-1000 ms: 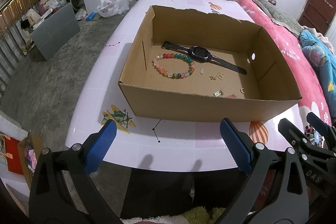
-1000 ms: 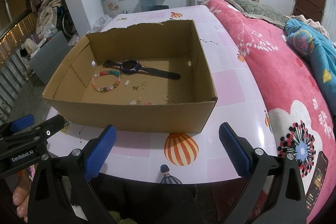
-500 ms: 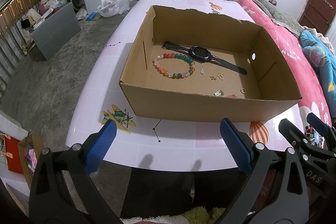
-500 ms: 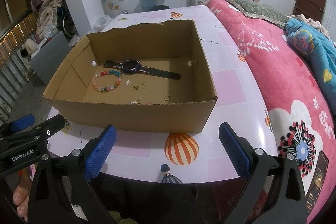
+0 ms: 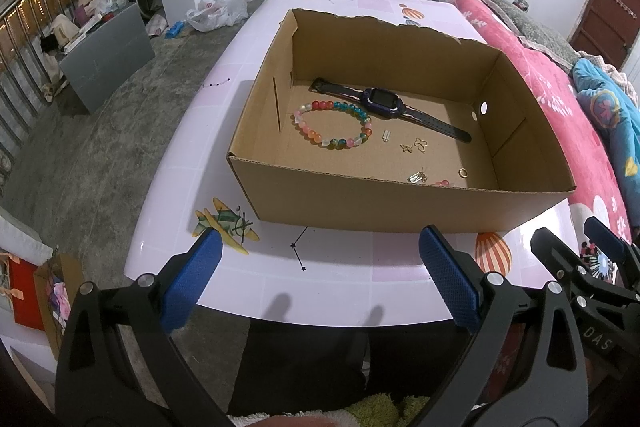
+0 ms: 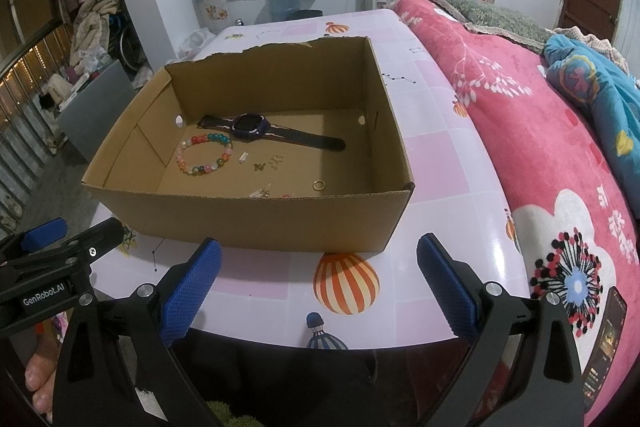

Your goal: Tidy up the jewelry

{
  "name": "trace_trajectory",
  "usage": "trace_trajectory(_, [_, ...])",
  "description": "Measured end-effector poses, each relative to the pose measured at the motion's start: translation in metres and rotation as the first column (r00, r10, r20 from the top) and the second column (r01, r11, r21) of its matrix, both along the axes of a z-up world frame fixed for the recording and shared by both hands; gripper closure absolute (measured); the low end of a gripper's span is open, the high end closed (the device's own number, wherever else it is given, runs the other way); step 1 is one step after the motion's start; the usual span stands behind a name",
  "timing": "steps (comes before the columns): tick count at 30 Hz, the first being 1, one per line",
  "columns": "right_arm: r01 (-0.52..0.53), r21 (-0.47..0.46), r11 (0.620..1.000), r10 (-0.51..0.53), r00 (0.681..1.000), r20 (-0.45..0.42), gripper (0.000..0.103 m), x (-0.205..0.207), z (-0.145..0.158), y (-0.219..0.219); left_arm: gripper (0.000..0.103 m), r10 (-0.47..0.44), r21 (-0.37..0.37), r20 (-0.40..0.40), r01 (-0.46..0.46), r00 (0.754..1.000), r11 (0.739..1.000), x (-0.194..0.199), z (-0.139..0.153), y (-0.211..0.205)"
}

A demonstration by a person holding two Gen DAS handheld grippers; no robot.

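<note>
We held the left gripper (image 5: 320, 279) and right gripper (image 6: 318, 277) spread apart and empty above the desk (image 5: 340, 267); ahead of both, the cardboard box (image 5: 360, 203) contained a beaded bracelet (image 5: 334, 125) and watch (image 5: 382, 103).

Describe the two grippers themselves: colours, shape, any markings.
Both match. The left gripper and the right gripper each have two black plastic arms with cut-out openings and silver rivets, ending in blue pads with a fine knurled texture. Seen from the right wrist, the left gripper's side reads "GenRobot.AI" in white; seen from the left wrist, the right gripper's shows the letters "DAS". No cables show.
</note>
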State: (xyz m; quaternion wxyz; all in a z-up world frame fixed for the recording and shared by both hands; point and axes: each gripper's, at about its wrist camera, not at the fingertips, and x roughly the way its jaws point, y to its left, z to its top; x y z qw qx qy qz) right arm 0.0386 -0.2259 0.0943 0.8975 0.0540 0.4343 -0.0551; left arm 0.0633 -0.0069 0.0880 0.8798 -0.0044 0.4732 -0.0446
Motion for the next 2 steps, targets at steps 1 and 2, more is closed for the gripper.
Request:
trace_trajectory(1, [0.000,0.000,1.000,0.000,1.000,-0.001,0.008,-0.0001,-0.0002,0.0008,0.008,0.001,-0.001,-0.001,-0.001,1.000,1.000,-0.0003,-0.0005,0.0001])
trace_trajectory(2, [0.001,0.000,1.000,-0.001,1.000,-0.001,0.008,-0.0003,-0.0005,0.0019,0.008,0.001,-0.001,-0.001,-0.001,1.000,1.000,-0.0001,-0.0006,0.0005])
